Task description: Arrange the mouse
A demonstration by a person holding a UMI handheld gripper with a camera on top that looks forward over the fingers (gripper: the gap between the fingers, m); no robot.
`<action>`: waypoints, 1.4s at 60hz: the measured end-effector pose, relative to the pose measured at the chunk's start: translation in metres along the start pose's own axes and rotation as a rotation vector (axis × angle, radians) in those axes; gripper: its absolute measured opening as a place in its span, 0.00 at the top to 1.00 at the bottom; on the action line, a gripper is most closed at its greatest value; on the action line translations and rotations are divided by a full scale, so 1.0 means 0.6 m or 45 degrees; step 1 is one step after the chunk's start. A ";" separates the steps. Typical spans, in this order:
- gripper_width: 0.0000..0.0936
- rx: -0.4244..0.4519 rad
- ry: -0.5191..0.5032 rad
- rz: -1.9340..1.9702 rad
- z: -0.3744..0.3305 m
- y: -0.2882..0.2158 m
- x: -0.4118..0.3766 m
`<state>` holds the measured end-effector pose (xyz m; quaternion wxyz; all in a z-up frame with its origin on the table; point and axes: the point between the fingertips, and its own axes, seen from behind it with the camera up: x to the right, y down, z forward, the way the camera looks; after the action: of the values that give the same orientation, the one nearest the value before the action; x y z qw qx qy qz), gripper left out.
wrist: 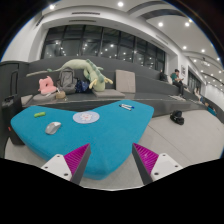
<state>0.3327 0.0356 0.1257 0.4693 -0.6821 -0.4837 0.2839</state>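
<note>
Beyond the teal mat (100, 135) on the counter stretches a wide hall, the grey mouse (53, 127) lying ahead-left of the gripper (112, 160), whose jaws gape empty, so approach comes next, I judge

The turquoise mat (95, 135) looks like smooth, matt cloth or foam, lying on a pale, smooth tabletop (185, 140). On the mat, the grey mouse (53, 127) has a slightly glossy plastic shell. Beyond the mat, the plush toys (80, 75) look soft and fuzzy. The gripper (112, 160) carries matt magenta pads (146, 157), finely textured.
</note>
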 end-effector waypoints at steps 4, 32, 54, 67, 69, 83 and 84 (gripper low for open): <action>0.09 -0.012 -0.012 -0.017 0.003 0.006 -0.010; 0.09 -0.019 -0.244 -0.056 0.060 0.025 -0.333; 0.09 -0.005 -0.365 -0.056 0.098 0.033 -0.514; 0.09 -0.012 -0.376 -0.078 0.179 0.040 -0.559; 0.09 -0.021 -0.378 -0.072 0.195 0.040 -0.566; 0.09 -0.041 -0.356 -0.097 0.312 0.022 -0.598; 0.09 -0.050 -0.359 -0.091 0.320 0.023 -0.602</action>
<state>0.0425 -0.2299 0.0126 0.3931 -0.6269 -0.5741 0.3505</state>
